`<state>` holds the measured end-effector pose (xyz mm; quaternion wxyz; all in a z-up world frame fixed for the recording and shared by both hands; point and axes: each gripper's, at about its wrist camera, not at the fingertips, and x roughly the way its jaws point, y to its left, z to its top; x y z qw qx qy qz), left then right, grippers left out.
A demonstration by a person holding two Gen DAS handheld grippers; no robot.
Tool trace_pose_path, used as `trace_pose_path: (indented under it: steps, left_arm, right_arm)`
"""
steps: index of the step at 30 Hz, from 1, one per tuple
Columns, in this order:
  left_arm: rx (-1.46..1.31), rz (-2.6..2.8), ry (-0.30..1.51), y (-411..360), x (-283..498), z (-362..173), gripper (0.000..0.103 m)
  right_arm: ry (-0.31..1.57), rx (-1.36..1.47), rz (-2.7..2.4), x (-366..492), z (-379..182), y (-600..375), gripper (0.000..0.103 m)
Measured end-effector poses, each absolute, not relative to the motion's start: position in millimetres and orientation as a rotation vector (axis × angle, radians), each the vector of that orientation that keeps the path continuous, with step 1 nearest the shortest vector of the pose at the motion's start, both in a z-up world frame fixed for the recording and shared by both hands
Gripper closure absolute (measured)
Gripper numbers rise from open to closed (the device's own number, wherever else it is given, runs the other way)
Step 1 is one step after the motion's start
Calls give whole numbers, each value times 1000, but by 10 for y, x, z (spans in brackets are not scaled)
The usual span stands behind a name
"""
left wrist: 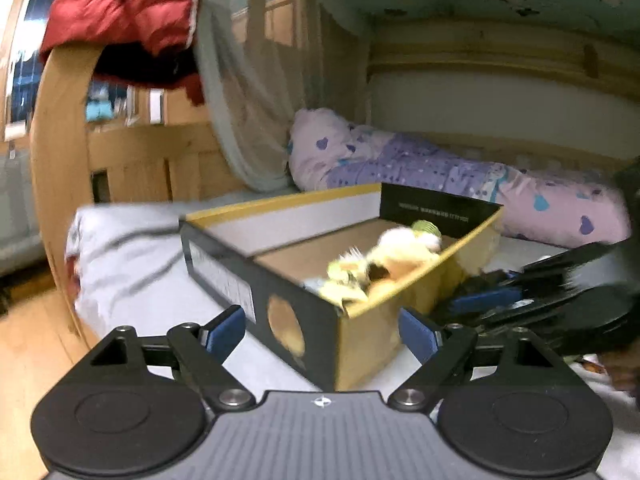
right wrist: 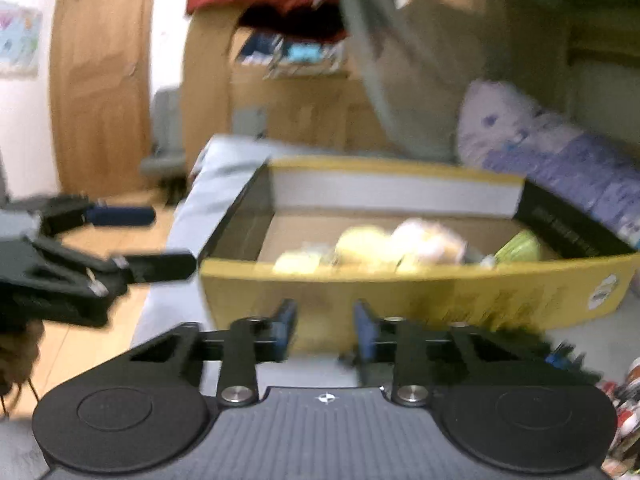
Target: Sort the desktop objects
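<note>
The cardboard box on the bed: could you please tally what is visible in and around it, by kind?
Cardboard box: 1
Heap of yellow and white soft toys, too blurred to count singly: 1
Handheld grippers, left gripper and right gripper: 2
Purple-patterned quilt: 1
Total: 5

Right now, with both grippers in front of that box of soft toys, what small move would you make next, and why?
Probably swing the right gripper toward the loose clutter at its right. Both it and the left gripper hold nothing, soft toys already lie in the box, and those things remain outside.
</note>
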<state>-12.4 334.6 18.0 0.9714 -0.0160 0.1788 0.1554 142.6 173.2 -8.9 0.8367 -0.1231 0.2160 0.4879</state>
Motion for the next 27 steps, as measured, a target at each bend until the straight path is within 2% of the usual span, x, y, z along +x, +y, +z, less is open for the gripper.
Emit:
trace_pose_path:
  steps: [5, 19, 21, 22, 27]
  left_arm:
    - [-51, 273, 362, 3137, -404, 153, 18]
    - [-157, 252, 398, 3180, -478, 111, 20]
    - [-165, 252, 398, 3184, -490, 108, 20]
    - [-167, 252, 398, 3192, -488, 106, 20]
    - [-162, 253, 406, 3174, -479, 101, 20]
  right_arm:
    - [522, -462, 1035, 1453, -401, 2072, 75]
    - [574, -461, 973, 1718, -720, 2290, 76]
    - [579, -458, 975, 1709, -728, 2283, 80]
    - [582, -452, 969, 1704, -724, 2272, 86]
    - [580, -415, 969, 1629, -671, 2184, 86]
